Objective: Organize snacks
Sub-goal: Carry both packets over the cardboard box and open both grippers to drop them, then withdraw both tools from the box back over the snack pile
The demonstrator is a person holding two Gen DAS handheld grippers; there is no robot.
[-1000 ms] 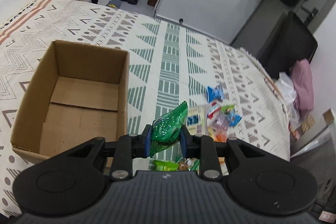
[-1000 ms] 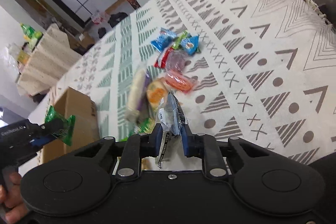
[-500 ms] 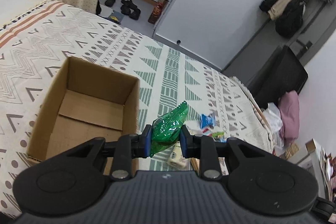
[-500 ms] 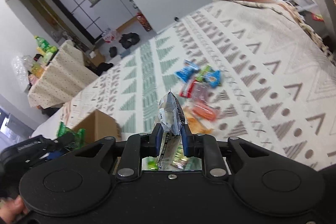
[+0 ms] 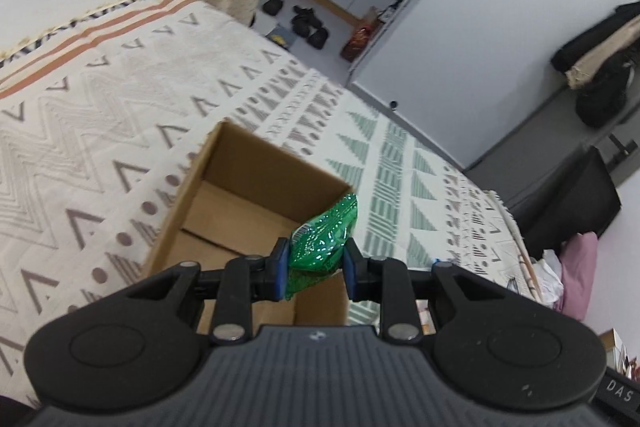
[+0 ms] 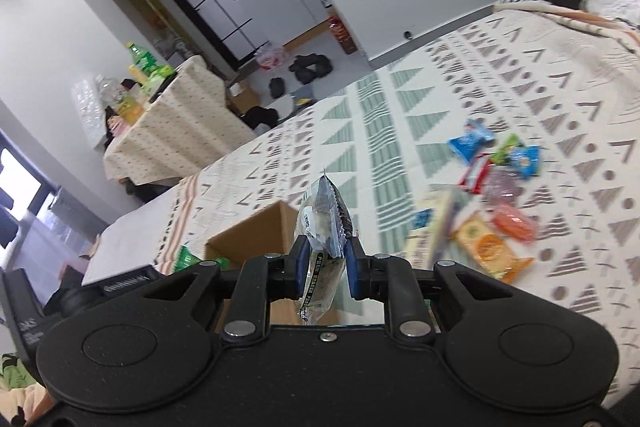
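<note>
Pinching a shiny green snack bag [image 5: 322, 243] between its blue pads, the left gripper [image 5: 314, 267] sits at the lower centre of the left wrist view, the crinkled bag tilting up to the right over the near right corner of an open cardboard box [image 5: 240, 163]. The box stands on a patterned blanket [image 5: 100, 99].

At the lower centre of the right wrist view, the right gripper [image 6: 324, 265] is clamped on a clear packet with a dark filling [image 6: 324, 219], held upright. Loose snacks [image 6: 492, 187] in blue, red, orange and pink wrappers lie scattered on the blanket at the right of that frame.
</note>
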